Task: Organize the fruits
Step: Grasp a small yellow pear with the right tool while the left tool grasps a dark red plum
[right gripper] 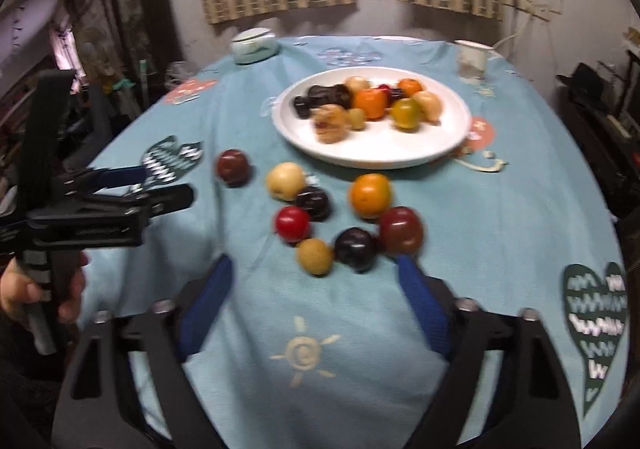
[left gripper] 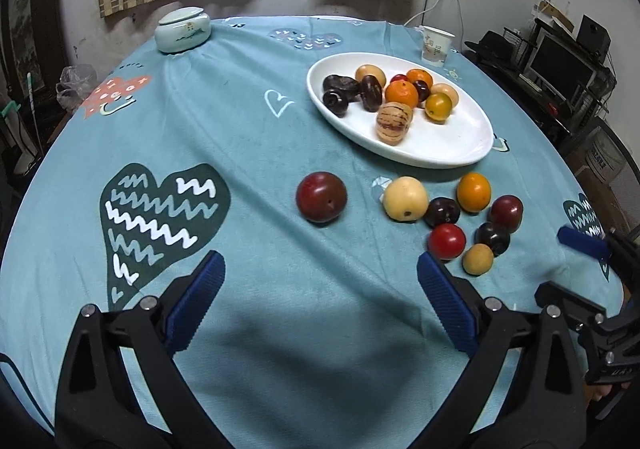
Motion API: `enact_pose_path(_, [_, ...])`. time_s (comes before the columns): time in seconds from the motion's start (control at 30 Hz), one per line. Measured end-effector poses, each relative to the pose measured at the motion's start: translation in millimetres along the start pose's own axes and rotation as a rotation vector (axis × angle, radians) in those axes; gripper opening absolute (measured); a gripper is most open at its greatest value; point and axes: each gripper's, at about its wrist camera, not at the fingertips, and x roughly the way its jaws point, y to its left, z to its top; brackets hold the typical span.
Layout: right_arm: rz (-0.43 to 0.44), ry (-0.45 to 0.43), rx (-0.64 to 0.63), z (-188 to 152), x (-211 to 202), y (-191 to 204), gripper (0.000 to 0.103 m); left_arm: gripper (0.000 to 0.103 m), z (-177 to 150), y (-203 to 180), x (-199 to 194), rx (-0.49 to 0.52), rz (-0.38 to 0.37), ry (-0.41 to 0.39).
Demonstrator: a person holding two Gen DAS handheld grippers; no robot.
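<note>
A white oval plate (left gripper: 452, 145) holds several fruits, among them an orange (left gripper: 402, 94) and a striped pale one (left gripper: 394, 123). Several loose fruits lie on the teal tablecloth in front of it: a large dark red one (left gripper: 321, 197) apart on the left, then a cluster with a pale yellow one (left gripper: 406, 197) and an orange one (left gripper: 474, 192). My left gripper (left gripper: 320, 261) is open and empty, nearer than the dark red fruit. My right gripper (right gripper: 315, 264) is open, its fingertips (right gripper: 404, 265) just short of a small yellow fruit (right gripper: 315, 251) and a dark purple one (right gripper: 356, 249).
A lidded ceramic jar (left gripper: 183, 29) stands at the far left of the round table, a paper cup (left gripper: 437, 46) at the far right behind the plate. A desk with a monitor (left gripper: 560, 69) stands beyond the table's right edge. A hand (right gripper: 24, 289) holds the left gripper's handle.
</note>
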Motion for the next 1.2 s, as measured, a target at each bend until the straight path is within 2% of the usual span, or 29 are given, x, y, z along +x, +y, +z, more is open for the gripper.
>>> enact_pose_path(0.07, [0.027, 0.024, -0.009, 1, 7, 6, 0.061, 0.099, 0, 4, 0, -0.009, 0.001, 0.002])
enact_pose_path(0.23, [0.044, 0.099, 0.011, 1, 37, 8, 0.04, 0.099, 0, 8, 1, -0.011, 0.01, 0.002])
enact_pose_path(0.43, [0.01, 0.141, 0.056, 4, 62, -1, 0.038, 0.099, 4, 11, 4, -0.005, 0.007, 0.01])
enact_pose_path(0.47, [0.014, 0.141, 0.063, 5, 65, -3, 0.03, 0.099, 5, 11, 5, -0.002, 0.005, 0.013])
enact_pose_path(0.6, [0.004, 0.137, 0.047, 8, 66, -1, 0.029, 0.099, 9, 9, 20, 0.021, 0.011, 0.042])
enact_pose_path(0.77, [-0.009, 0.129, 0.03, 2, 45, 1, 0.029, 0.099, 21, 7, 41, 0.067, 0.035, 0.051])
enact_pose_path(0.93, [-0.008, 0.129, 0.072, -9, 29, -12, 0.029, 0.097, 31, 2, 64, 0.091, 0.052, 0.065])
enact_pose_path(1.0, [-0.009, 0.127, 0.096, -12, 26, -19, 0.029, 0.093, 34, -2, 71, 0.114, 0.057, 0.052])
enact_pose_path(1.1, [-0.004, 0.124, 0.119, -13, 23, -24, 0.029, 0.08, 37, -12, 80, 0.175, 0.044, 0.055])
enact_pose_path(1.2, [0.006, 0.121, 0.13, -13, 21, -24, 0.029, 0.067, 33, -14, 92, 0.195, 0.02, 0.093])
